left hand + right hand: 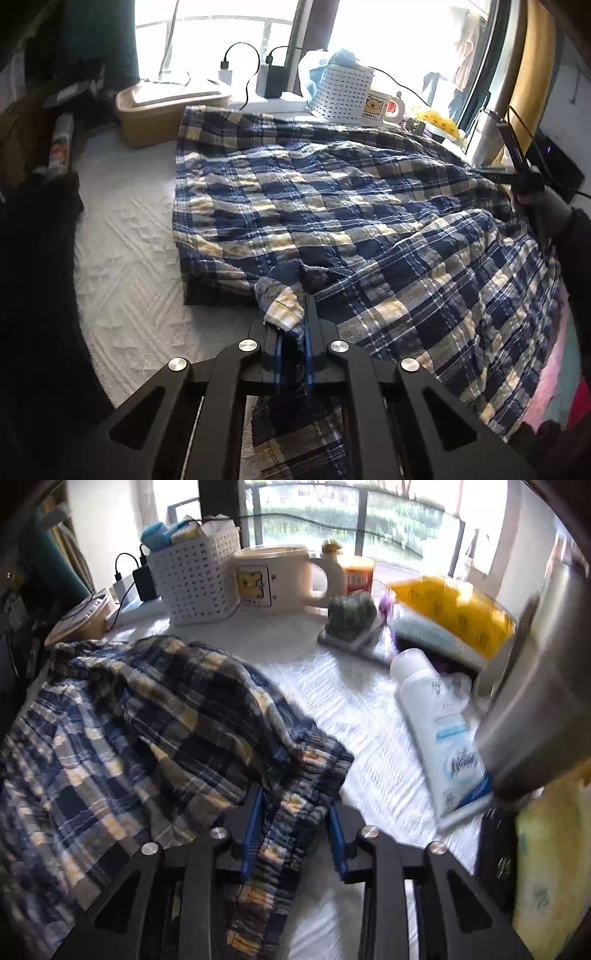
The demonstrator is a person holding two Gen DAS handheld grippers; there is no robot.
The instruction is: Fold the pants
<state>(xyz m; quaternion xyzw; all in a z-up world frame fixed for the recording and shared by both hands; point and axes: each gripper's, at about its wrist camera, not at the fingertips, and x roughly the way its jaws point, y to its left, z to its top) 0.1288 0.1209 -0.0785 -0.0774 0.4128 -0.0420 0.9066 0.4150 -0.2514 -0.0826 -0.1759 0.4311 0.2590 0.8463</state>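
Blue, yellow and white plaid pants (332,206) lie spread and rumpled over a white textured cover (129,240). My left gripper (293,332) is shut on a folded hem corner at the cloth's near edge, with fabric pinched between its blue pads. In the right wrist view the same pants (147,720) are heaped to the left. Their gathered elastic waistband runs between the pads of my right gripper (295,799), which is shut on it. At the far right of the left wrist view, a person's hand (535,199) holds that tool at the cloth's far edge.
A white perforated basket (195,579) and a cream mug (277,576) stand at the back by the window. A white tube (439,731), a yellow packet (454,616) and a metallic object (535,701) crowd the right. A tan box (155,110) and chargers (273,79) sit at the back left.
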